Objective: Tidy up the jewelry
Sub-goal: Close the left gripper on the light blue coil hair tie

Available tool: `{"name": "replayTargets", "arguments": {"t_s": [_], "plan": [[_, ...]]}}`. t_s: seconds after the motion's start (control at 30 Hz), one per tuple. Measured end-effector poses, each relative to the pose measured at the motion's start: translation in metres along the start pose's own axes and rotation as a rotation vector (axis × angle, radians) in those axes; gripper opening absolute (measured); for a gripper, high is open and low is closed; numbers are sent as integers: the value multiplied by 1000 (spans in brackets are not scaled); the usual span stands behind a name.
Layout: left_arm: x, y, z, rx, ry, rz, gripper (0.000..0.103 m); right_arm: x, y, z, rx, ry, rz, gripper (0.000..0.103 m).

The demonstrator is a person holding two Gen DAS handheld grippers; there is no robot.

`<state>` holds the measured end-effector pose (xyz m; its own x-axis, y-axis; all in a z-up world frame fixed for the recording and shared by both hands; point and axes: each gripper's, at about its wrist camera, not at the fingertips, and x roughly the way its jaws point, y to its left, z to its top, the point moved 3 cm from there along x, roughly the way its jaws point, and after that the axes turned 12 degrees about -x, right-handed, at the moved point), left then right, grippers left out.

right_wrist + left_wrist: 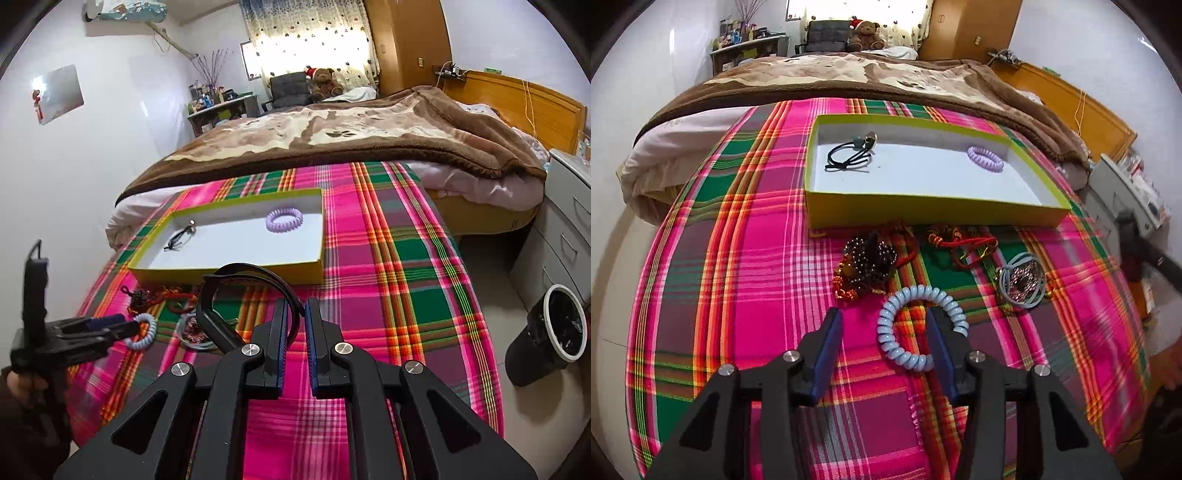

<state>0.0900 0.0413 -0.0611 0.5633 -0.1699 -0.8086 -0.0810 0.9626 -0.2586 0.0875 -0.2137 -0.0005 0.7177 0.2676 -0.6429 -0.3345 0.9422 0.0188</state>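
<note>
Plaid cloth point(757, 295) covering the tabletop, at the foot of a bed point(332, 136).

Tray point(934, 212), yellow-green rim, white floor, toward the cloth's far side. Contents: black hair tie point(847, 157) with bead charms at its left end; lilac coil point(985, 157) at its right end, well apart from the tie.

Loose items on the cloth in front of the tray: dark bead cluster point(868, 262) with red cord; red cords point(960, 245) with gold fittings; thin blue ties point(1021, 282) around a pinkish chain; blue coil point(919, 326) nearest.

Left hand-held gripper point(884, 314): fingers apart, low over the cloth, its right finger lying across the blue coil's ring.

Right hand-held gripper point(295, 306): fingers close together, clamped on a black headband point(207, 310) that arcs up and left, raised above the cloth.
</note>
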Motion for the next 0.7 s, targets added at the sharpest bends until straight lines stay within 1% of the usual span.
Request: {"name": "replayTargets", "arguments": {"t_s": [0.03, 0.1, 0.2, 0.23, 0.3, 0.33, 0.37, 0.4, 0.5, 0.7], "plan": [[0, -1, -1, 13, -1, 4, 46, -1, 1, 1, 1, -4, 0, 9], [-1, 0, -1, 22, -1, 13, 37, -3, 3, 3, 0, -12, 5, 9], [-1, 1, -1, 40, -8, 30, 31, -2, 9, 5, -10, -15, 9, 9], [-1, 1, -1, 52, -10, 37, 31, -1, 10, 5, -8, -17, 10, 9], [-1, -1, -1, 62, -12, 42, 24, 0, 12, 5, -1, -18, 21, 9], [-1, -1, -1, 61, -12, 40, 23, 1, 13, 5, 1, -19, 22, 9], [-2, 0, -2, 60, -13, 41, 19, 2, 13, 4, 3, -18, 24, 9], [-2, 0, -2, 60, -13, 43, 13, 2, 13, 4, 2, -16, 27, 9], [-2, -1, -3, 69, -16, 49, 10, 5, 12, 3, 10, -15, 26, 9], [-7, 2, -4, 54, -14, 36, 10, 12, 12, 3, 30, -8, 31, 9]]}}
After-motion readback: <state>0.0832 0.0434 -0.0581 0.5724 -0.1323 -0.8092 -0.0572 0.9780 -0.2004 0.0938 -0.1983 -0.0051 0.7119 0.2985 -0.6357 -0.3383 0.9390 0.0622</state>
